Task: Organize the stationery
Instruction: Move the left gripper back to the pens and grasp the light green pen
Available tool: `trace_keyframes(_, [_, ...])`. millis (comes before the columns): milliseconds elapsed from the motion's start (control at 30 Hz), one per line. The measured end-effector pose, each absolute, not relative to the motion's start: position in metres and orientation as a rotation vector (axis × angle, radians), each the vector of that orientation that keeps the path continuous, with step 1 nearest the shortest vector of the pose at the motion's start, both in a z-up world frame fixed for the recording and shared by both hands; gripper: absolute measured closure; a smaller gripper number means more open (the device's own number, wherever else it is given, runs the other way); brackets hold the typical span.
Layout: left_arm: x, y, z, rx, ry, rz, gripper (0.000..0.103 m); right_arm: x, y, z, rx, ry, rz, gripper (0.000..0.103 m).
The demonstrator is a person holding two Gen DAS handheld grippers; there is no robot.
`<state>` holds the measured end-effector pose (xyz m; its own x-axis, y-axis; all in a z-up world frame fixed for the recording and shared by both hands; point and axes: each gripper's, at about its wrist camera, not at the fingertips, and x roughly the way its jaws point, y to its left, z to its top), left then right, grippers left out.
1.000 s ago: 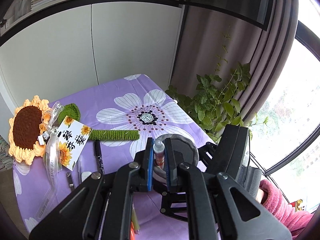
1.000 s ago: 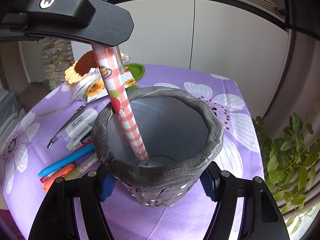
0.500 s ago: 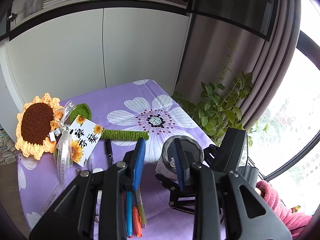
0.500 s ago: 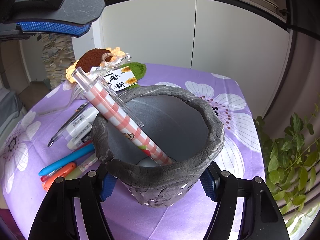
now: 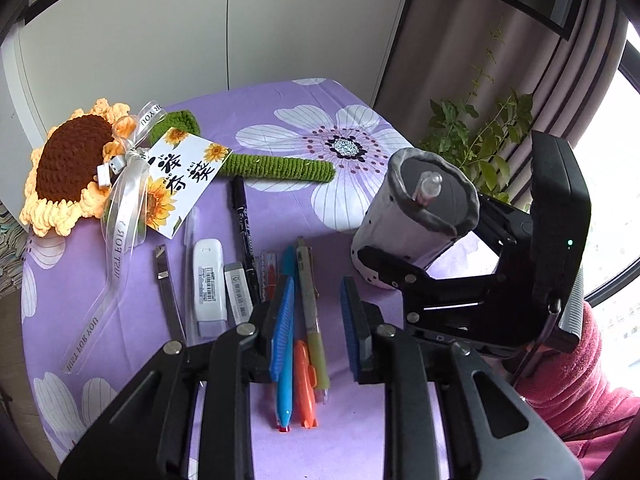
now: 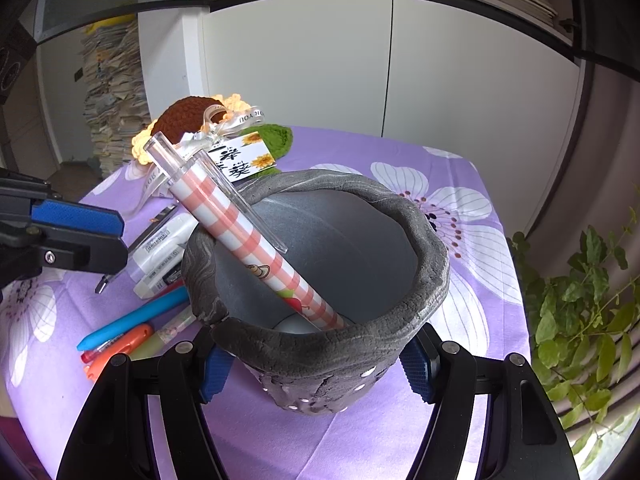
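left wrist view looks down across the tabletop (image 5: 280,128) from its near edge; right wrist view sits close behind the pen holder (image 6: 320,344); both share the holder and the crochet sunflower (image 5: 68,168).

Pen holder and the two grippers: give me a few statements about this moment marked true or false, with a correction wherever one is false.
1. The checked pen leans inside the grey pen holder. True.
2. The left gripper grips the blue pen. False: it is open, and the pen lies on the tablecloth.
3. The right gripper clamps the pen holder. True.
4. The orange pen is in the holder. False: it lies beside the blue pen.
5. The crochet sunflower stands upright. False: it lies flat.
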<state>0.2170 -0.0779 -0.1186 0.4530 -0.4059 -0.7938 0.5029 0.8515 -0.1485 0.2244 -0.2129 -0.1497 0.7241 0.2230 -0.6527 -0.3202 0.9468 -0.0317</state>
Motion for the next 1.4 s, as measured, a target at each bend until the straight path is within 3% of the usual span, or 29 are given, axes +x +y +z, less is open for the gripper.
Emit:
trace_keyframes(567, [0.237, -0.101, -0.175, 0.209, 1.126, -0.502, 0.083, 0.224, -0.213, -0.149, -0.145, 0.700, 0.301, 0.032])
trace_keyframes(900, [0.255, -0.102, -0.173, 0.205, 1.102, -0.457, 0.088, 0.224, -0.212, -0.150, -0.133, 0.705, 0.303, 0.032])
trace_keyframes(933, [0.254, -0.102, -0.173, 0.206, 1.105, -0.463, 0.092, 0.224, -0.212, -0.150, -0.135, 0.705, 0.302, 0.032])
trace_keyframes(1400, [0.227, -0.096, -0.169, 0.181, 1.134, -0.504, 0.092, 0.225, -0.212, -0.151, -0.139, 0.713, 0.304, 0.032])
